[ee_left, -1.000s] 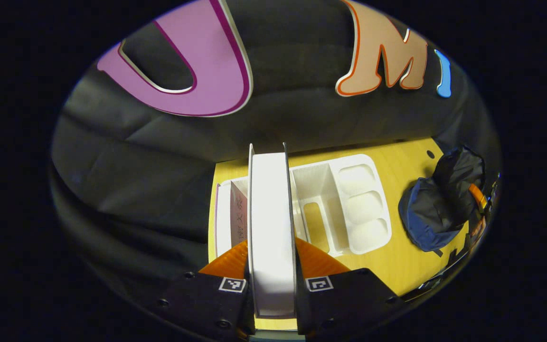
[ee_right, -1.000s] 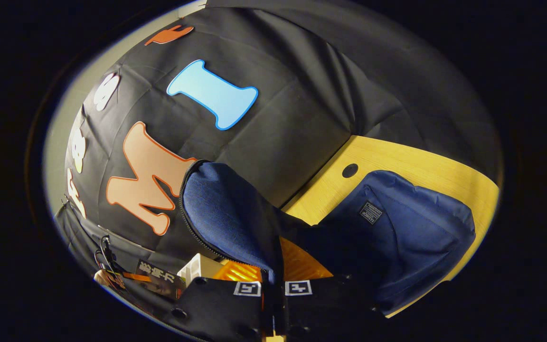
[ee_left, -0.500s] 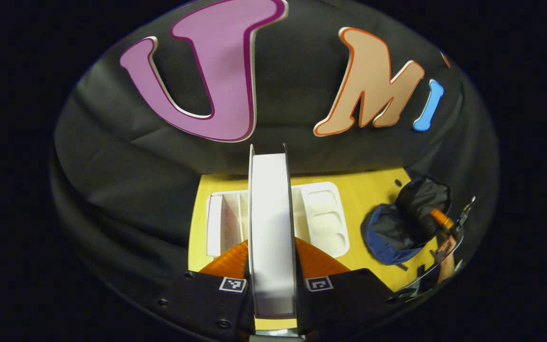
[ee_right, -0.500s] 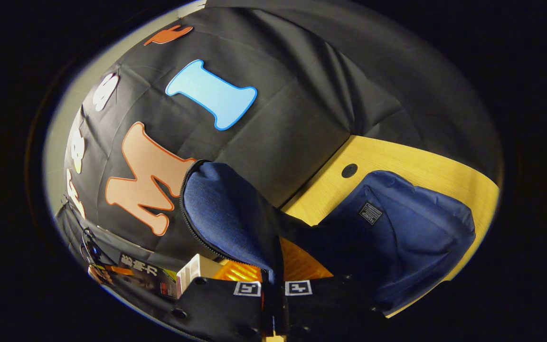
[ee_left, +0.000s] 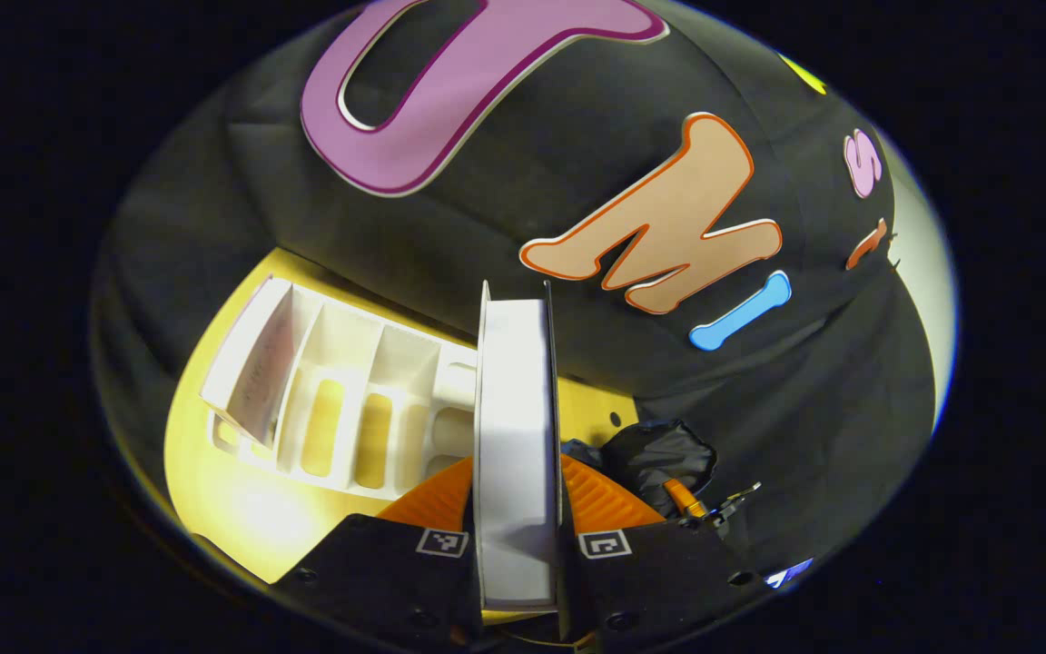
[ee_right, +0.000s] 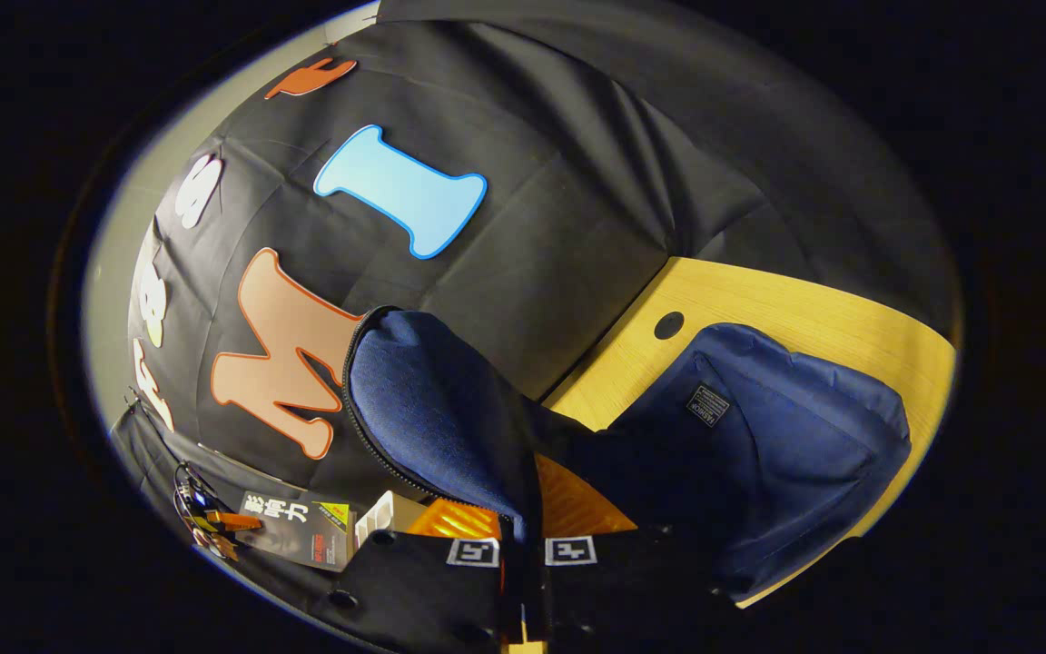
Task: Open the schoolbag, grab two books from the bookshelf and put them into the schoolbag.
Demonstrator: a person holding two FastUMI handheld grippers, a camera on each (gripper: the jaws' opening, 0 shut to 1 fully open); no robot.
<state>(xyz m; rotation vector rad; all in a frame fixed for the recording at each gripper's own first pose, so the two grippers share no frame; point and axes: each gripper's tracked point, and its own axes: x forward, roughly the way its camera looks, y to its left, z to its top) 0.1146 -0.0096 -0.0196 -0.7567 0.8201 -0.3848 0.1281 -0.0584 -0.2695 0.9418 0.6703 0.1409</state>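
A book [ee_left: 514,454], seen edge-on with its white page block showing, was gripped between the two fingers of the left claw [ee_left: 516,545] and held in the air above the table [ee_left: 241,518]. In the right gripper view the same book [ee_right: 300,536] appeared at the lower left as a dark cover, carried by the left claw [ee_right: 214,527].

Beyond and to the left of the held book in the left gripper view, the white bookshelf [ee_left: 341,409] stood on the table, with one more book [ee_left: 260,381] leaning in its leftmost compartment; the other compartments were seen open.

The blue schoolbag [ee_right: 777,445] lay on the table [ee_right: 804,313] in the right gripper view. Its opened flap [ee_right: 432,409], edged with a zipper, was raised and pinched between the closed fingers of the right claw [ee_right: 523,554].

In the left gripper view the schoolbag [ee_left: 659,454] was seen to the right of the held book, its dark lining facing outward, with the right claw [ee_left: 695,504] just beside it.
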